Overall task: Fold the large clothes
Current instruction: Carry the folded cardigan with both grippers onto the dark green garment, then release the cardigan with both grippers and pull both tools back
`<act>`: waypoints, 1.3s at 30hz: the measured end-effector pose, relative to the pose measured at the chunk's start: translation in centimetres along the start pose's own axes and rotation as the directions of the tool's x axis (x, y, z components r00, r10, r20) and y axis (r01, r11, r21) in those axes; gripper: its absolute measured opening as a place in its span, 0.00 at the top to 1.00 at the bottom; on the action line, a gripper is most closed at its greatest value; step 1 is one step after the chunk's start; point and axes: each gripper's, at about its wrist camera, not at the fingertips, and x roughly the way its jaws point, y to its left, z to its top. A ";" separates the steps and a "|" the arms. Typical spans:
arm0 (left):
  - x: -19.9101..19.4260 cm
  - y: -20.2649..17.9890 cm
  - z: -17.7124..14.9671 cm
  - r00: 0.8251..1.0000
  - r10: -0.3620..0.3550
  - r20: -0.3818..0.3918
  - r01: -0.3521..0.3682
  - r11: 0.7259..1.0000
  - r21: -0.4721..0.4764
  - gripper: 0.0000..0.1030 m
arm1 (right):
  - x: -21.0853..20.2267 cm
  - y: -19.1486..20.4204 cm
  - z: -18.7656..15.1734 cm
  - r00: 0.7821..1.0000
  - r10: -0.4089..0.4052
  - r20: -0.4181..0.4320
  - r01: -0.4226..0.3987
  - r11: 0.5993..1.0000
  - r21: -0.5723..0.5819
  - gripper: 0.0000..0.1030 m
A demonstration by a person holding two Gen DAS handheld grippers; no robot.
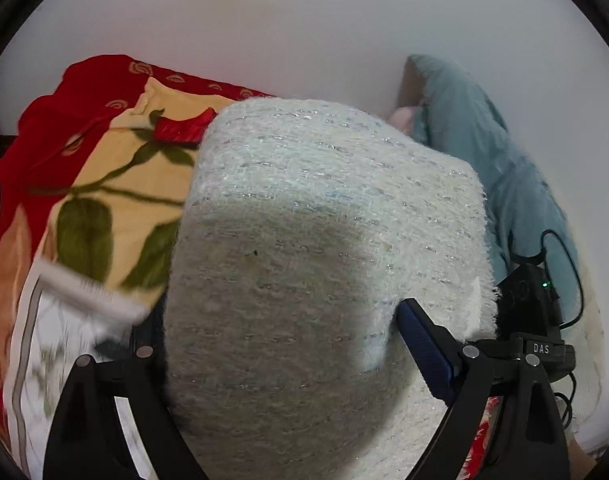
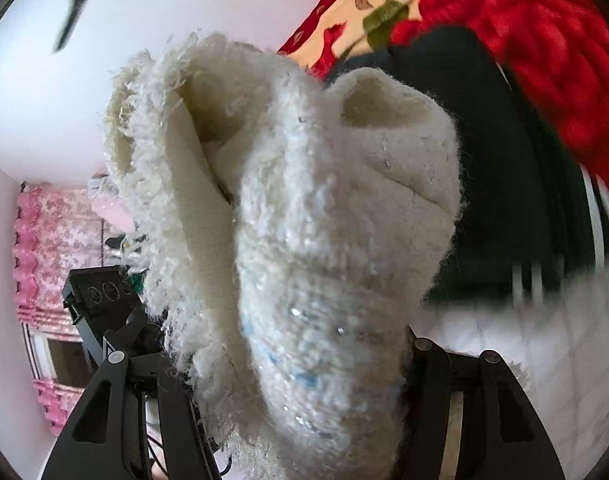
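1. Cream-white fuzzy knit, flecked with silver thread and faint blue, fills both wrist views: a thick sweater [image 1: 328, 248] bunched into a rounded, folded bulk.
2. In the left wrist view the left gripper [image 1: 280, 344] has its black jaws spread wide with the folded knit wedged between them; a blue pad [image 1: 424, 352] on the right-hand finger presses into the fabric's edge, so the garment appears clamped across its thick fold.
3. In the right wrist view the right gripper [image 2: 288, 356] stands at a middling width, its black fingers closed on a rolled wad of the same sweater [image 2: 304, 200], which rises ahead in soft, looped folds with a frayed, shaggy hem on the left.
4. Beneath and behind lies a plush blanket [image 1: 104, 152], red-bordered with a cream field and green leaf print.
5. A teal garment [image 1: 504, 168] slumps against the pale wall at right.
6. A dark garment with white stripes [image 2: 524, 208] lies beside a red shaggy knit [image 2: 544, 60].
7. Pink patterned curtains [image 2: 52, 240] hang at far left of the right wrist view.
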 end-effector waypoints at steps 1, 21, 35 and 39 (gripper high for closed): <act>1.7 0.5 1.0 1.000 0.002 -0.015 -0.002 1.000 -0.005 0.11 | 1.0 0.0 2.5 1.000 -0.020 -0.003 0.020 1.000 -0.005 0.39; 4.8 -0.3 0.0 0.936 0.353 -0.001 -0.350 0.927 0.138 0.04 | 2.7 2.1 5.5 0.726 -0.654 0.212 0.679 0.731 -0.074 0.00; -14.2 -8.7 -9.4 0.871 0.476 0.123 -0.488 0.867 0.103 0.03 | -4.9 13.1 -12.8 0.389 -0.797 0.463 0.910 0.411 -0.057 0.00; -20.0 -12.1 -11.0 0.872 0.458 0.175 -0.479 0.871 0.110 0.03 | -8.9 19.9 -19.9 0.353 -0.784 0.511 0.920 0.390 -0.038 0.00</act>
